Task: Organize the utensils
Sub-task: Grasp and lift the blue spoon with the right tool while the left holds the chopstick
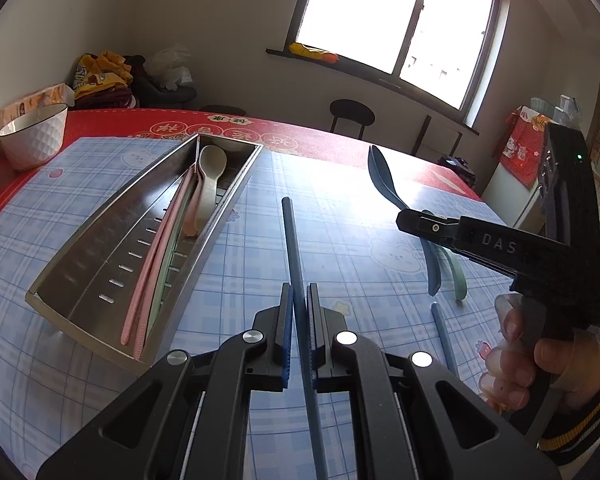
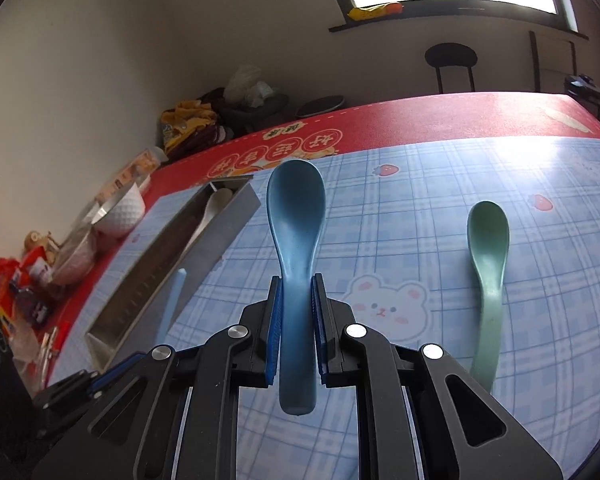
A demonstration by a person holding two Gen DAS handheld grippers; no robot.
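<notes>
Two claws, both loaded: left claw (image 1: pixel 300 332) clamps a blue chopstick (image 1: pixel 294 248); right claw (image 2: pixel 296 312) grips a blue spoon (image 2: pixel 296 216). Steel tray (image 1: pixel 80 264) already holds pink and green chopsticks and a white spoon (image 1: pixel 211 172). Green spoon (image 2: pixel 488 248) and second blue chopstick (image 1: pixel 444 336) remain on the counter (image 1: pixel 340 208).

Tray (image 1: pixel 80 280) sits left on the worktop (image 1: pixel 340 240), spoons inside (image 1: pixel 210 176); bowl (image 1: pixel 34 136) behind it, loose spoon (image 2: pixel 488 264) lies well right.
</notes>
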